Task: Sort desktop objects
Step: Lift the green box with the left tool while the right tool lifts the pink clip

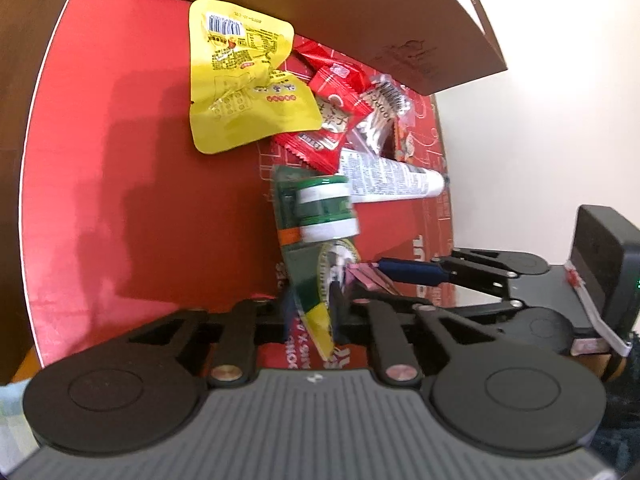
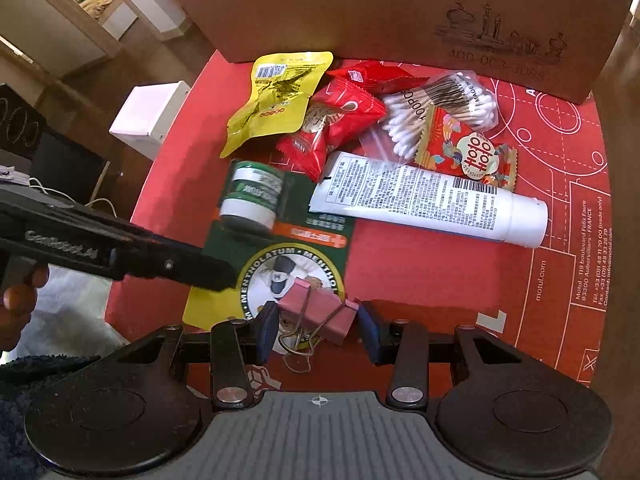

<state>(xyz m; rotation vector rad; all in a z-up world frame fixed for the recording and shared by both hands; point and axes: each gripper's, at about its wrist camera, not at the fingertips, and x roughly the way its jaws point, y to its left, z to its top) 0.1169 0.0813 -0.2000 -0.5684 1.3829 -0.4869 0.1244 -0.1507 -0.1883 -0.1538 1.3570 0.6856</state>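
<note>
Between the spread fingers of the right gripper [image 2: 318, 330], a pink binder clip [image 2: 318, 314] is seen lying on the lower end of a green Mentholatum card [image 2: 320, 240]; the pads stand just beside the clip's ends, and whether they touch it cannot be told. Close to the left gripper [image 1: 310, 312], the yellow corner of the same card is pinched between the pressed-together fingers, with the card tilted up off the red worktop [image 2: 440, 272]. Just ahead, a small green-and-white jar [image 2: 252, 196] is fixed to the card. Beside the jar, to the right, a white tube [image 2: 432, 200] is laid across the worktop. Farther out, red snack packets [image 2: 340, 120], a bag of cotton swabs [image 2: 436, 112] and a yellow pouch [image 2: 276, 96] are heaped together, touching one another. Beyond them all, a brown cardboard box [image 2: 380, 12] is set at the worktop's far edge.
</note>
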